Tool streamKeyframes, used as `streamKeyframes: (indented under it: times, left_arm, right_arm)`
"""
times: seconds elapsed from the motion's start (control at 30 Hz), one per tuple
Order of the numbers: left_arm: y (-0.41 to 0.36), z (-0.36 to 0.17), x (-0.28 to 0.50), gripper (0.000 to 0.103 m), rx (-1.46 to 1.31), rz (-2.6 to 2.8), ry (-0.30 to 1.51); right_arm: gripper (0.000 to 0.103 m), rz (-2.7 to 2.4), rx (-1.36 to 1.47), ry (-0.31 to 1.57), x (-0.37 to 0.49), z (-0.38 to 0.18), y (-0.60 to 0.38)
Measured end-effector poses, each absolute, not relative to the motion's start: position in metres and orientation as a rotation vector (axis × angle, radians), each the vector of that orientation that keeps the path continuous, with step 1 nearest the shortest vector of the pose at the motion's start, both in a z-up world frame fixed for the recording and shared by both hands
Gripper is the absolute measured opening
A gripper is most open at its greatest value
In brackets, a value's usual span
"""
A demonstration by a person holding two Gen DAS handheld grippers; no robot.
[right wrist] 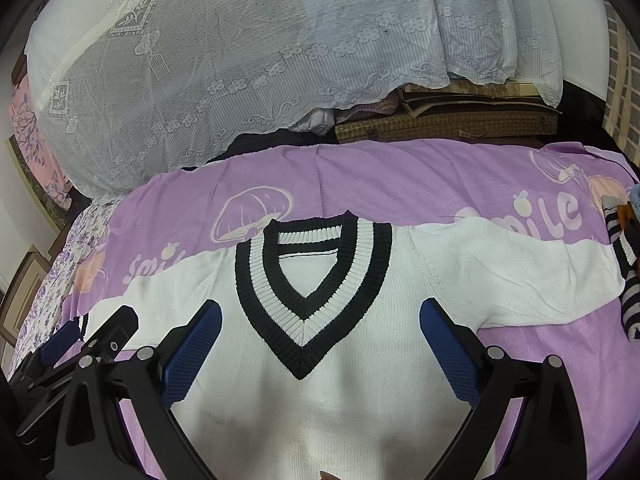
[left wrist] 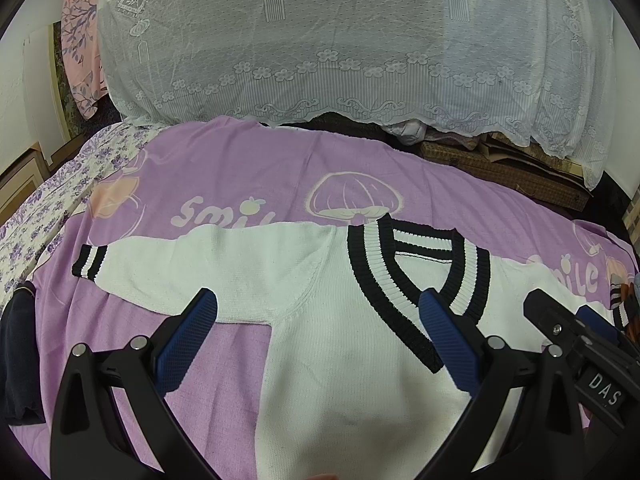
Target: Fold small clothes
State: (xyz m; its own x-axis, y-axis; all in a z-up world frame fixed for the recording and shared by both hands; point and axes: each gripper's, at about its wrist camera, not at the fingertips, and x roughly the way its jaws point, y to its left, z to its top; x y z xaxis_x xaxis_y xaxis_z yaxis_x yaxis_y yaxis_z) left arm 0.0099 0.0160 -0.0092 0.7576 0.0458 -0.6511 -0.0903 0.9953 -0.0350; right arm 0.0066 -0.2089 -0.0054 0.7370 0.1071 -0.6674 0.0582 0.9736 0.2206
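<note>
A small white knit sweater (left wrist: 340, 340) with a black-and-white striped V-neck lies flat, front up, on a purple sheet (left wrist: 240, 160), both sleeves spread out sideways. It also shows in the right wrist view (right wrist: 320, 400). My left gripper (left wrist: 318, 312) is open and empty, above the sweater's left armpit and chest. My right gripper (right wrist: 320, 320) is open and empty, above the chest, straddling the V-neck point. The right gripper also shows at the right edge of the left wrist view (left wrist: 568, 320).
A large mound under a white lace cover (left wrist: 340, 40) stands behind the sheet. A woven brown case (right wrist: 440, 124) lies beside it. A dark garment (left wrist: 20, 360) lies at the left edge. Striped socks (right wrist: 628, 276) lie by the right sleeve cuff.
</note>
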Motion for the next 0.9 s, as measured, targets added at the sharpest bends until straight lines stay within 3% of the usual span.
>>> streamKeyframes:
  times: [0.9]
  left_arm:
    - [0.006,-0.031,0.02,0.099,-0.073,0.022,0.722]
  right_arm:
    - [0.1,-0.019,0.32,0.666,0.015,-0.027,-0.248]
